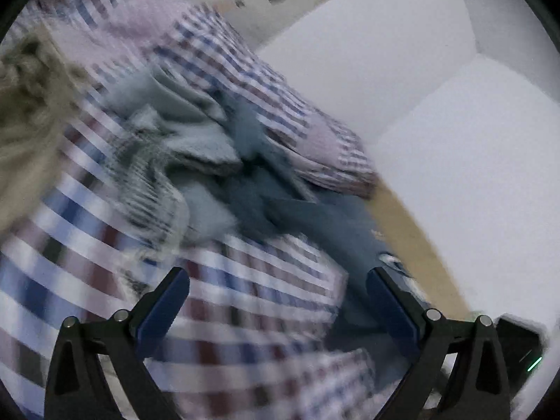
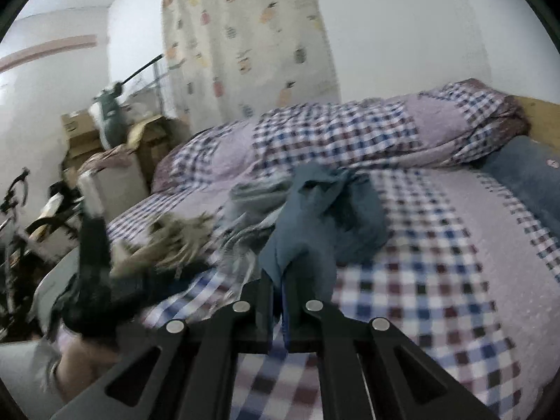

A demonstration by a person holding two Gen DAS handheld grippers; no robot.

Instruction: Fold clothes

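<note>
A teal-blue garment [image 2: 325, 217] rises in a peak off the checked bed sheet [image 2: 420, 297], with my right gripper [image 2: 280, 278] shut on its near corner. Behind it lie a light grey garment [image 2: 259, 192] and a beige one [image 2: 175, 238] in a loose pile. The left wrist view is blurred: my left gripper [image 1: 278, 290] stands open over the checked sheet [image 1: 87, 262] with nothing between its fingers. Ahead of it lie the dark blue garment [image 1: 280, 206], the light grey one [image 1: 196, 133] and the beige one [image 1: 24, 122].
A rolled checked quilt [image 2: 350, 133] lies along the bed's far side, with a blue pillow [image 2: 525, 171] at the right by the wooden frame [image 2: 542, 119]. Cardboard boxes [image 2: 80, 133], a bicycle [image 2: 14, 210] and a patterned curtain [image 2: 245, 52] stand beyond the left side.
</note>
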